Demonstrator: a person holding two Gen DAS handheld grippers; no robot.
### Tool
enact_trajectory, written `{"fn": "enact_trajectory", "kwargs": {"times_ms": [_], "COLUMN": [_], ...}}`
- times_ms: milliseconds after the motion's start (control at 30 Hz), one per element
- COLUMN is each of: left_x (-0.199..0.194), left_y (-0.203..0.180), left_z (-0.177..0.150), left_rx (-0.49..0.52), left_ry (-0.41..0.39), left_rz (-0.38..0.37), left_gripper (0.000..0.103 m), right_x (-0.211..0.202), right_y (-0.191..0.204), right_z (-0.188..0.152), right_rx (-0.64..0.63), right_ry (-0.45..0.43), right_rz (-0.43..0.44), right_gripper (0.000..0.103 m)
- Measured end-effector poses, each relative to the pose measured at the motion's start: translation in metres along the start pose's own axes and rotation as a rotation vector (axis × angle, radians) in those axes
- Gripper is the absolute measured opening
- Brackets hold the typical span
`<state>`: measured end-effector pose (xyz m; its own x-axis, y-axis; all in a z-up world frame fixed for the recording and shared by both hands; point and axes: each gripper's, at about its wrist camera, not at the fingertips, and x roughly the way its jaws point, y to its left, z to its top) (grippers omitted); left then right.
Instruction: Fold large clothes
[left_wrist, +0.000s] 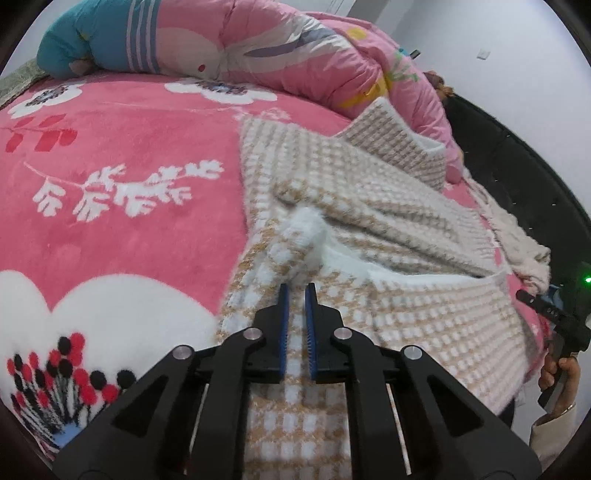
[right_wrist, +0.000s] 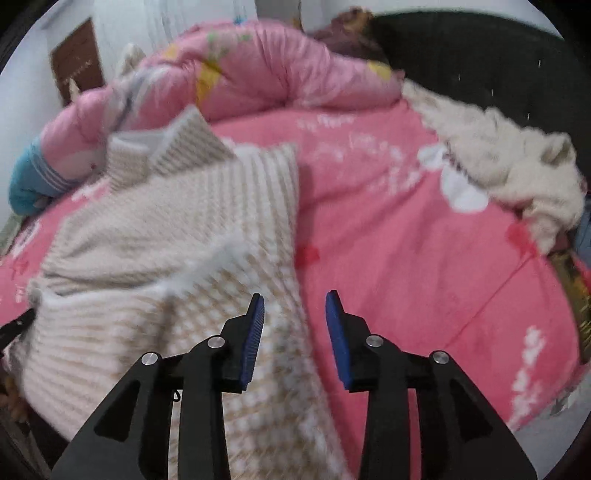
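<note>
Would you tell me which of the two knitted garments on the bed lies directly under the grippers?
The beige-and-white checked sweater; the fluffy cream garment lies apart, bunched at the bed's far edge by the dark headboard.

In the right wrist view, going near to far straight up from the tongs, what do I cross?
Right tongs, jaws apart with nothing between them → edge of the checked knit garment → bare pink blanket → rolled pink quilt → dark headboard.
</note>
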<state>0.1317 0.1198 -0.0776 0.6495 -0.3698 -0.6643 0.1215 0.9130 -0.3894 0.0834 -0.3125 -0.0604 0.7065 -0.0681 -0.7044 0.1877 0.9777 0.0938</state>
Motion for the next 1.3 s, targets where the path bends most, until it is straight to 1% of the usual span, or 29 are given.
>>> {"fn": "enact_trajectory", "kwargs": {"times_ms": [67,100,167,200,267,300,333,367,400,433,500,567,600,633,667,733,767,800,833,867,900,933,967,1033,1133,1200,1233,1267,1300], "left_x": [-0.01,-0.014,-0.015,-0.011,0.011,0.021,0.036,0.053,0.056,0.054,0.048,0.041,0.032,0.024,0.016,0.009,0.009,0.012,0.021,0.031,0.052,0.066,0.065,0.046,0.018,0.002,0.002,0.009,0.023], "left_y": [-0.008,-0.015,-0.028,-0.035,-0.044,-0.043,-0.038,-0.026,-0.02,-0.014,-0.012,-0.014,-0.019,-0.025,-0.033,-0.05,-0.063,-0.073,-0.084,-0.091,-0.094,-0.091,-0.088,-0.086,-0.089,-0.096,-0.1,-0.105,-0.107], "left_z": [0.003,0.006,0.012,0.015,0.02,0.021,0.021,0.018,0.016,0.016,0.018,0.019,0.019,0.019,0.019,0.017,0.015,0.011,0.004,-0.001,-0.01,-0.016,-0.018,-0.013,-0.01,-0.014,-0.018,-0.025,-0.032], "left_rx": [0.032,0.054,0.089,0.104,0.123,0.114,0.091,0.045,0.018,-0.009,-0.022,-0.013,0.006,0.027,0.049,0.092,0.125,0.152,0.188,0.209,0.225,0.211,0.198,0.167,0.18,0.205,0.212,0.219,0.234], "left_ry": [-0.026,-0.04,-0.049,-0.043,0.018,0.047,0.083,0.133,0.136,0.124,0.123,0.109,0.083,0.055,0.033,0.023,0.031,0.042,0.071,0.107,0.18,0.211,0.197,0.165,0.111,0.093,0.101,0.126,0.169], "left_rz": [-0.022,-0.043,-0.074,-0.074,-0.023,-0.001,0.022,0.032,0.022,0.008,-0.006,-0.001,0.003,-0.012,-0.055,-0.147,-0.19,-0.202,-0.181,-0.15,-0.095,-0.07,-0.081,-0.116,-0.161,-0.245,-0.269,-0.256,-0.205], "left_gripper": [0.01,0.012,0.017,0.02,0.025,0.026,0.026,0.022,0.017,0.015,0.015,0.015,0.017,0.017,0.018,0.02,0.023,0.026,0.027,0.029,0.029,0.029,0.029,0.028,0.028,0.031,0.034,0.038,0.039], "right_x": [-0.021,-0.029,-0.028,-0.023,0.0,0.015,0.04,0.057,0.081,0.082,0.069,0.051,0.039,0.033,0.022,0.015,0.022,0.032,0.049,0.071,0.074,0.074,0.069,0.05,0.004,-0.003,0.0,0.011,0.025], "right_y": [0.011,0.02,0.04,0.051,0.076,0.084,0.093,0.1,0.105,0.107,0.106,0.106,0.107,0.108,0.113,0.125,0.135,0.144,0.152,0.158,0.156,0.154,0.15,0.144,0.14,0.144,0.148,0.151,0.154], "right_z": [0.001,0.003,0.004,0.003,0.003,0.003,-0.002,-0.011,-0.022,-0.027,-0.023,-0.016,-0.013,-0.012,-0.011,-0.01,-0.011,-0.014,-0.02,-0.029,-0.029,-0.028,-0.023,-0.017,-0.02,-0.026,-0.032,-0.041,-0.05], "right_rx": [-0.023,-0.039,-0.068,-0.08,-0.097,-0.094,-0.079,-0.081,-0.097,-0.098,-0.098,-0.09,-0.105,-0.116,-0.133,-0.171,-0.209,-0.235,-0.257,-0.276,-0.276,-0.263,-0.23,-0.198,-0.218,-0.246,-0.266,-0.289,-0.302], "right_ry": [-0.039,-0.047,-0.028,-0.01,0.043,0.075,0.145,0.206,0.26,0.251,0.242,0.238,0.21,0.19,0.164,0.151,0.162,0.185,0.225,0.242,0.232,0.233,0.244,0.242,0.178,0.183,0.199,0.231,0.246], "right_rz": [0.06,0.121,0.23,0.274,0.336,0.368,0.406,0.395,0.36,0.36,0.362,0.336,0.336,0.341,0.357,0.393,0.388,0.355,0.306,0.282,0.284,0.292,0.299,0.299,0.346,0.369,0.356,0.308,0.273], "right_gripper": [0.035,0.035,0.035,0.035,0.035,0.035,0.035,0.035,0.036,0.036,0.036,0.036,0.036,0.036,0.036,0.036,0.036,0.036,0.037,0.039,0.04,0.04,0.04,0.04,0.04,0.04,0.04,0.041,0.042]}}
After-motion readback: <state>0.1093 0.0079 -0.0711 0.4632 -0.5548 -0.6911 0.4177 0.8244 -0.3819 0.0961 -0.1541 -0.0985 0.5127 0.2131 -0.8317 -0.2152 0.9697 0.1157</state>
